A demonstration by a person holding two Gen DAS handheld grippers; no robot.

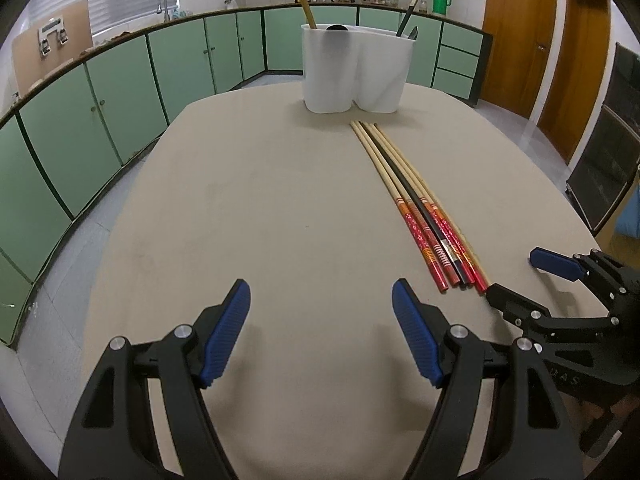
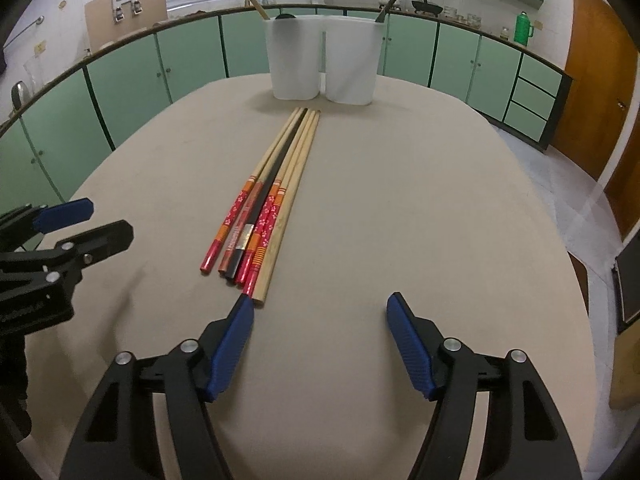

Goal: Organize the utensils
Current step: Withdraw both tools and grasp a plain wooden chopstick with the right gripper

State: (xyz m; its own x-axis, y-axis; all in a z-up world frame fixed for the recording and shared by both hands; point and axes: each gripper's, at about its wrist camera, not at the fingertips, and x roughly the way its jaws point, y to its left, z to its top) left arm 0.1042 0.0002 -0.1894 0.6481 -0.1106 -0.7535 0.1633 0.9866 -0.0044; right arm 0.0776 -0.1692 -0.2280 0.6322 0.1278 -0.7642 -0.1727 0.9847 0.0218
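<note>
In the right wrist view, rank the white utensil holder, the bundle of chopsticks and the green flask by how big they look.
1. bundle of chopsticks, longest, though nearest the camera
2. white utensil holder
3. green flask, far back, so its true size is unsure

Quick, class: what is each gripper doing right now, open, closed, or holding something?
Left gripper: open, holding nothing.
Right gripper: open, holding nothing; chopsticks lie just ahead.

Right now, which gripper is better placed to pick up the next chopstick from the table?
The right gripper. Its left finger sits just short of the near ends of the chopsticks, open and empty. The left gripper hovers over bare table, with the bundle off to its right.
</note>
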